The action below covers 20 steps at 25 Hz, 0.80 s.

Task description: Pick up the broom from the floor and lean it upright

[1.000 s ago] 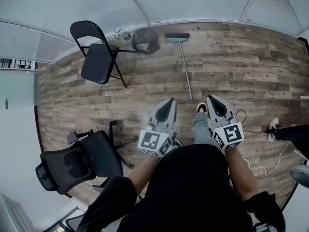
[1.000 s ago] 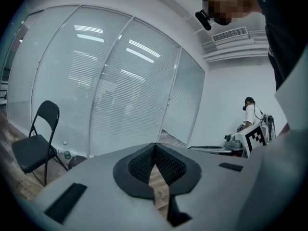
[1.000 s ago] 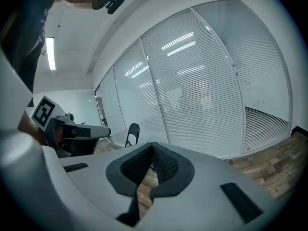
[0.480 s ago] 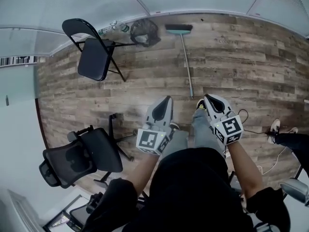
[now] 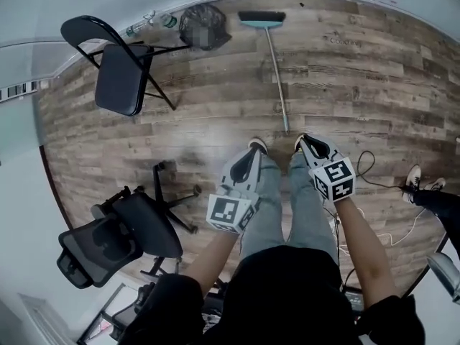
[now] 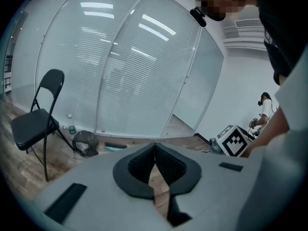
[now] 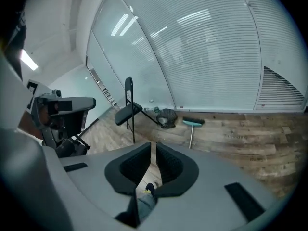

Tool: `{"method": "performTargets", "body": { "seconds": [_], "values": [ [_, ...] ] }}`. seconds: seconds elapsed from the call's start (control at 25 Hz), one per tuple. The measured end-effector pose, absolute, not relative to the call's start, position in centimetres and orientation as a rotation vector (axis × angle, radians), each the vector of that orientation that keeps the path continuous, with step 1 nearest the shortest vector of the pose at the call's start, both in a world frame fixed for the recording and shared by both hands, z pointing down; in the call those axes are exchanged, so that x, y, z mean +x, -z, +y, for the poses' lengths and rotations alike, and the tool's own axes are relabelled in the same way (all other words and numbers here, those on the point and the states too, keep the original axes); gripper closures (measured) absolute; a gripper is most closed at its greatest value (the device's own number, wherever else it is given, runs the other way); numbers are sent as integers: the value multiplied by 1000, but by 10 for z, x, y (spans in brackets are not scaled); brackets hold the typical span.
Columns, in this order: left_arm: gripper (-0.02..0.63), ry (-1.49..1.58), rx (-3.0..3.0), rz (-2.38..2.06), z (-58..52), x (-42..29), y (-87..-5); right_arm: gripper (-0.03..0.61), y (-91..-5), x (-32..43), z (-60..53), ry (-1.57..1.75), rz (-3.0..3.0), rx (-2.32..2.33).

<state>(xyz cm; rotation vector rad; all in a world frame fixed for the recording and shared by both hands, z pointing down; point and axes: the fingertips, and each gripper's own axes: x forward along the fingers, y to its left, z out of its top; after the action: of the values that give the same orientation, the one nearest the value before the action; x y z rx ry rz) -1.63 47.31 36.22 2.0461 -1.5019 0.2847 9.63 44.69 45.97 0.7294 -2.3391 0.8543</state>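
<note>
The broom [image 5: 277, 77] lies flat on the wood floor, its teal head [image 5: 261, 19] near the far wall and its thin handle running back to just ahead of my feet. My left gripper [image 5: 253, 154] hangs over my left leg, jaws shut and empty. The right gripper [image 5: 307, 143] is just right of the handle's near end, also shut with nothing in it, and apart from the handle. In the right gripper view [image 7: 154, 147] the broom [image 7: 192, 129] lies ahead on the floor. Past the left gripper [image 6: 155, 147] only the teal head [image 6: 115, 148] shows.
A black folding chair [image 5: 118, 77] stands at the far left, with a dark bin [image 5: 203, 26] and bottles [image 5: 165, 21] by the glass wall. An office chair [image 5: 118, 239] is close on my left. A cable [image 5: 374, 185] and another person's shoes [image 5: 420, 184] are at the right.
Both grippers have sunk toward the floor and tipped downward. My feet have come forward, so the broom handle's near end now lies just ahead of them.
</note>
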Motion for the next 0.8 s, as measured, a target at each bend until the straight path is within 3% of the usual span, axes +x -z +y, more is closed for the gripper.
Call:
{"method": "performTargets", "body": {
  "seconds": [0.16,0.24,0.8],
  "values": [
    [595,-305,2021,-1447,467,-23,-431,549,-548,91,449,-919,-2207,732],
    [595,-308,2001,-1441,462,-31,-466,468,-597,86,453,-944,-2142,708],
    [595,-357,1880,-1496,461,-66,-660,454,-836,67,497,-937,-1899,564]
  ]
}}
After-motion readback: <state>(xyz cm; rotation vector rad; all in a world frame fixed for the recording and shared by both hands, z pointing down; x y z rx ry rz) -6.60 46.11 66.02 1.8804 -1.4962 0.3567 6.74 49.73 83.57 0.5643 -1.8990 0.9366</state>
